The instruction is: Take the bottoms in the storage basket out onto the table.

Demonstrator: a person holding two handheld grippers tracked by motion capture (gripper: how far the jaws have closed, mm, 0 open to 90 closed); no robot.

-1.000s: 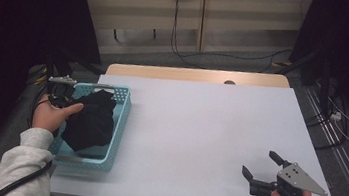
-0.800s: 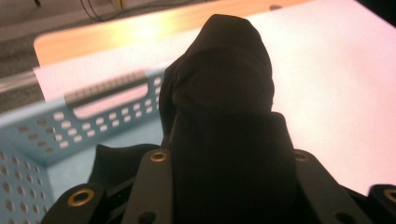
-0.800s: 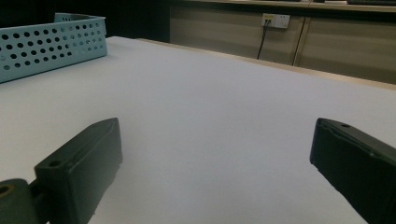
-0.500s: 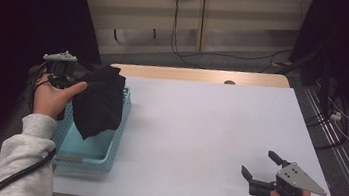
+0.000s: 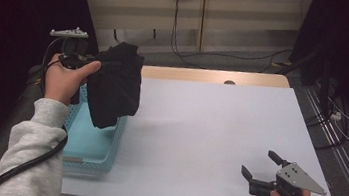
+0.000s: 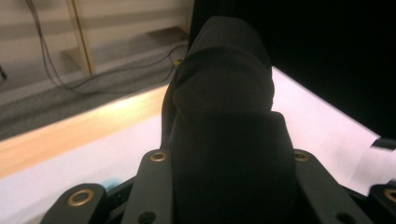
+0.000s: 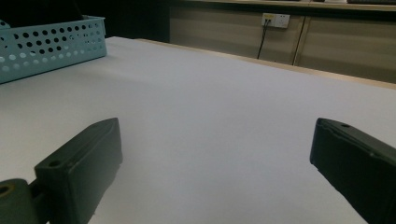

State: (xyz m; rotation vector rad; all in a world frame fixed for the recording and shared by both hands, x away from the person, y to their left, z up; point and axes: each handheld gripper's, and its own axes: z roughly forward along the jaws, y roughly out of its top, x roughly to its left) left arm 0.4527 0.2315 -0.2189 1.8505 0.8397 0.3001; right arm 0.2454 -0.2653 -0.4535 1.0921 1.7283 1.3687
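A black cloth (image 5: 116, 83) hangs in the air above the light blue perforated basket (image 5: 90, 155) at the table's left side. My left gripper (image 5: 97, 61) is shut on the cloth's upper edge, held well above the basket. In the left gripper view the black cloth (image 6: 229, 116) is bunched between the jaws and hides the fingertips. My right gripper (image 5: 260, 168) rests near the front right corner of the white table (image 5: 208, 132), open with nothing between its jaws. The right gripper view has the wide gap of that right gripper (image 7: 215, 158) over bare table, and the basket (image 7: 46, 46) far off.
A wooden strip (image 5: 215, 76) edges the table's far side. Beyond it are a grey floor with cables (image 5: 207, 57) and a low wall. Dark curtains stand at both sides. The basket's inside looks bare under the lifted cloth.
My left gripper has lifted the black cloth up out of the basket and higher above the table. The right gripper has stayed where it was, open.
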